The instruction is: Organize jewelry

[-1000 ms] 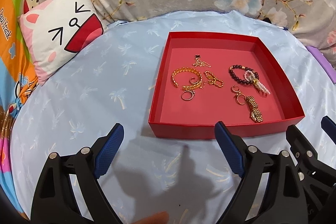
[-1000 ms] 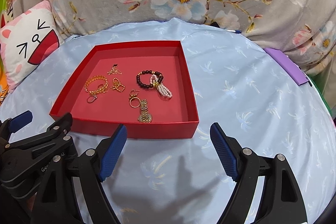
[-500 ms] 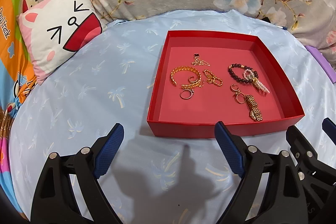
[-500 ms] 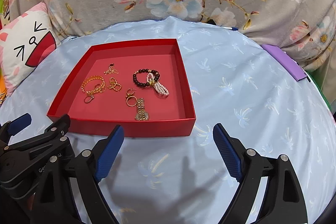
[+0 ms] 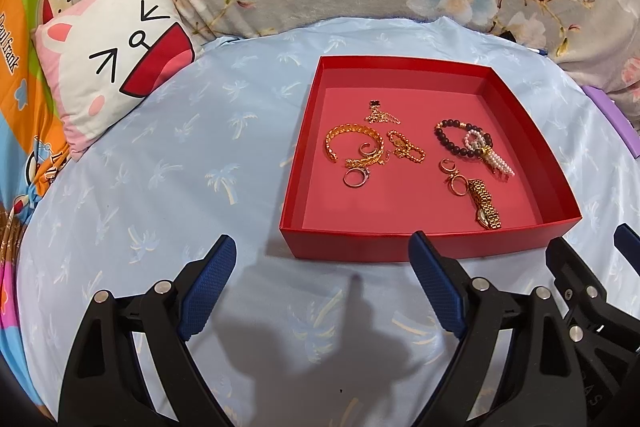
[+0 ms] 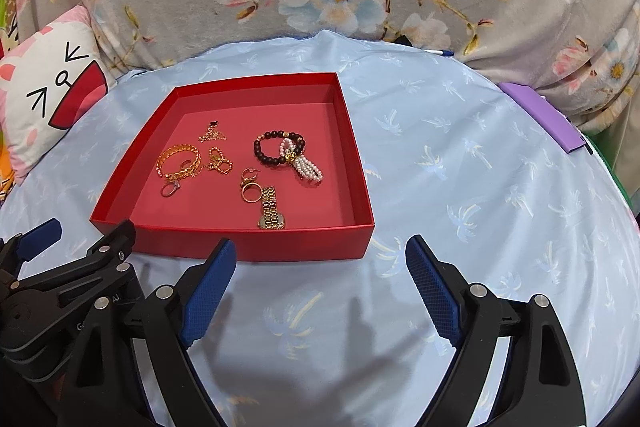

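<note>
Jewelry [image 5: 416,155] lies in tray [image 5: 344,251], pillow [image 5: 112,67] well left.

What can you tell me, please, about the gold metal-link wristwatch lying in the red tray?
The gold metal-link wristwatch has a shiny link band and a small round face. It lies flat, stretched out, on the floor of the shallow red cardboard tray, close to the near wall, face end nearest it. The far end of its band sits against a gold ring. Neither gripper touches it.
</note>
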Demonstrator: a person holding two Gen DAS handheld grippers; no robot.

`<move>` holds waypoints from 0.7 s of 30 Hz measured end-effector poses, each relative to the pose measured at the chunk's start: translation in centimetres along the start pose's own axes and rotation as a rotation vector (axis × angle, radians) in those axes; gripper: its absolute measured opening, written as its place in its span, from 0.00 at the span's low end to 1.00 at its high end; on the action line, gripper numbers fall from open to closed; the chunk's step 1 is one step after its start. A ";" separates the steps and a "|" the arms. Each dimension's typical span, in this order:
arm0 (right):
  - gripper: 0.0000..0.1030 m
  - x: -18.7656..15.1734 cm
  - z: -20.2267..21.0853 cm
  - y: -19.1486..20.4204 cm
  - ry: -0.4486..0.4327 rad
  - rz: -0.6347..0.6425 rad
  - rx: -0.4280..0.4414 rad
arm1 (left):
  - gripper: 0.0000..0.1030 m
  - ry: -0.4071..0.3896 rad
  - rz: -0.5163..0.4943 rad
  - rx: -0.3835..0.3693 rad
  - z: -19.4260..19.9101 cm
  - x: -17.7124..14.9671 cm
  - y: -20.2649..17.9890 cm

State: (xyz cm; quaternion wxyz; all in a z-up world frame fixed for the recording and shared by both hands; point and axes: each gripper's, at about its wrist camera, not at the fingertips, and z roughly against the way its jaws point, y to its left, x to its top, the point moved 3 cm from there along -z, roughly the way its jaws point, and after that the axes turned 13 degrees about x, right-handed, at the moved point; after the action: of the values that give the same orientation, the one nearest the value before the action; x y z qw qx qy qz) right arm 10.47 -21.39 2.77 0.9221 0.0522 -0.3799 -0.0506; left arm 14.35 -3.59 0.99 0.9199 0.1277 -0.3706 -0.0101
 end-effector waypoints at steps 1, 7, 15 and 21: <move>0.82 0.0 0.0 0.0 0.001 -0.001 0.001 | 0.83 0.000 0.000 0.000 0.0 0.0 0.0; 0.82 -0.1 -0.1 0.0 0.002 -0.004 0.001 | 0.82 0.001 0.000 0.000 -0.1 -0.1 0.0; 0.82 -0.1 -0.1 0.0 0.004 -0.003 0.000 | 0.82 0.004 -0.001 0.000 -0.3 -0.1 0.0; 0.82 -0.3 -0.7 0.1 0.017 -0.010 0.000 | 0.82 0.029 -0.008 -0.002 -0.9 -0.3 -0.1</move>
State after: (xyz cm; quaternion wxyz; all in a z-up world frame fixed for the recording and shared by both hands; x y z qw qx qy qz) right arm 10.71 -21.20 2.09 0.9251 0.0544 -0.3718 -0.0549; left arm 14.71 -3.44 0.14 0.9252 0.1286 -0.3567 -0.0124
